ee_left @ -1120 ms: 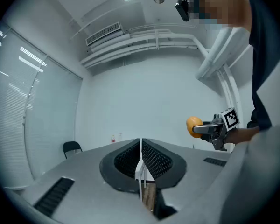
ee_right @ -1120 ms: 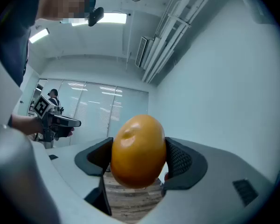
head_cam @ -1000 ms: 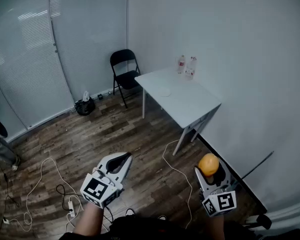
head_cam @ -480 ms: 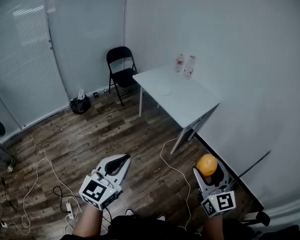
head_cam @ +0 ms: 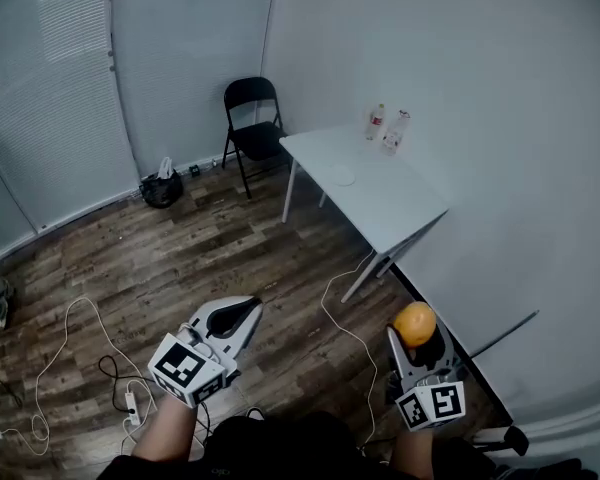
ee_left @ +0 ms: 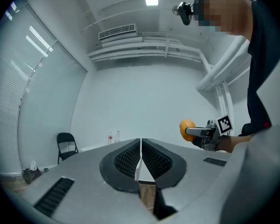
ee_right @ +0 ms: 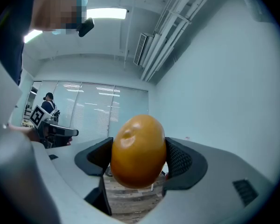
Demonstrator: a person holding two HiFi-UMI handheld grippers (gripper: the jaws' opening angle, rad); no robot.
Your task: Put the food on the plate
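Note:
An orange fruit (head_cam: 416, 324) (ee_right: 138, 151) sits clamped between the jaws of my right gripper (head_cam: 418, 340) (ee_right: 138, 158), held low at the right, above the wooden floor. My left gripper (head_cam: 235, 315) (ee_left: 140, 157) hangs at the lower left, shut with nothing in it. The same orange (ee_left: 186, 126) shows in the left gripper view, off to the right. A small white plate (head_cam: 343, 176) lies on the white table (head_cam: 380, 208) far ahead of both grippers.
Two bottles (head_cam: 388, 129) stand at the table's far corner by the wall. A black folding chair (head_cam: 254, 120) stands beyond the table, with a dark bag (head_cam: 162, 188) near the blinds. White cables (head_cam: 70, 340) trail over the wooden floor. A wall runs along the right.
The view has swung a little, so the table and chair sit slightly higher and further right. Both grippers stay in place and the orange stays gripped.

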